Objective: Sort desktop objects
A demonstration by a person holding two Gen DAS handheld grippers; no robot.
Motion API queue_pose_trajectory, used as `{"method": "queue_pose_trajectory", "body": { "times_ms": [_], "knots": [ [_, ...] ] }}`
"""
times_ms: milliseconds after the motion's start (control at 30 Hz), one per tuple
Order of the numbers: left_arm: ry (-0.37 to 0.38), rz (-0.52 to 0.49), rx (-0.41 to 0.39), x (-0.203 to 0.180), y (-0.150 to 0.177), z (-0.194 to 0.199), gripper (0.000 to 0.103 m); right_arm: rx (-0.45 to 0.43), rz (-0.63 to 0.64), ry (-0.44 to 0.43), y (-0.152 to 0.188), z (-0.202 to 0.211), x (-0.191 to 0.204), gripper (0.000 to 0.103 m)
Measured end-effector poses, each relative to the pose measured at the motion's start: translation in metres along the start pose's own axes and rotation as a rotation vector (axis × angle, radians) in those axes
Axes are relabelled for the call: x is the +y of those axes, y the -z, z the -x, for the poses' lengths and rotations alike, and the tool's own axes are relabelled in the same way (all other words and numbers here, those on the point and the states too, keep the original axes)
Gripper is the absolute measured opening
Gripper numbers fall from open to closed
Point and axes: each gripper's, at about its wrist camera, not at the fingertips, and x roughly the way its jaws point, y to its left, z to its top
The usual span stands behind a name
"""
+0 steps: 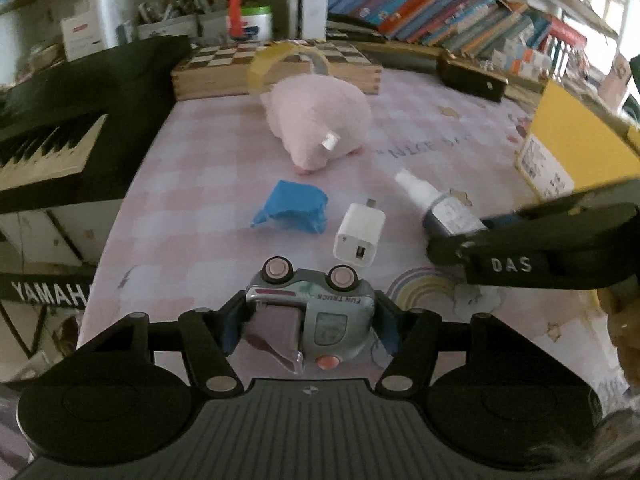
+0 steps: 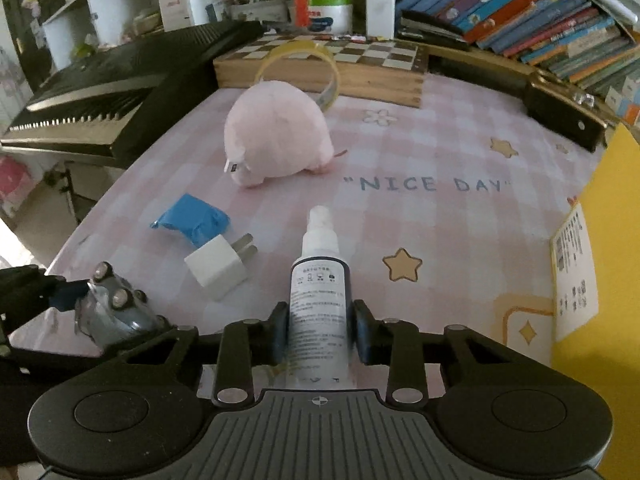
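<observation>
My left gripper (image 1: 310,320) is shut on a silver toy truck (image 1: 320,312) that lies on its side, wheels facing away; it also shows in the right wrist view (image 2: 112,312). My right gripper (image 2: 320,328) is shut on a white spray bottle (image 2: 318,300) with a dark label, nozzle pointing away; it also shows in the left wrist view (image 1: 436,204). On the pink checked tablecloth (image 2: 440,220) lie a white charger plug (image 2: 220,264), a crumpled blue piece (image 2: 192,218) and a pink plush pig (image 2: 276,136).
A wooden chessboard box (image 2: 320,68) with a tape roll (image 2: 300,64) leaning on it stands at the back. A black Yamaha keyboard (image 2: 100,92) is on the left. A yellow box (image 2: 600,260) is on the right. Books (image 2: 540,12) line the back right.
</observation>
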Motion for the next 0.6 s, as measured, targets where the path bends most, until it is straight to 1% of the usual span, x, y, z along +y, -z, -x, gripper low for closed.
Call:
{"method": "queue_pose_trajectory", "body": {
  "times_ms": [133, 300, 433, 600],
  "knots": [
    [0.008, 0.041, -0.032, 0.006, -0.004, 0.019, 0.061, -0.019, -0.019, -0.031, 0.002, 0.015, -0.004, 0.033],
    [0.035, 0.102, -0.076, 0.009, -0.006, 0.049, 0.061, -0.066, -0.035, -0.075, 0.004, 0.047, -0.006, 0.033],
    [0.063, 0.123, -0.115, 0.006, -0.003, 0.076, 0.061, -0.096, -0.046, -0.111, 0.008, 0.074, -0.005, 0.033],
    [0.089, 0.131, -0.132, 0.003, 0.007, 0.101, 0.061, -0.099, -0.046, -0.133, 0.025, 0.100, 0.002, 0.033]
  ]
}}
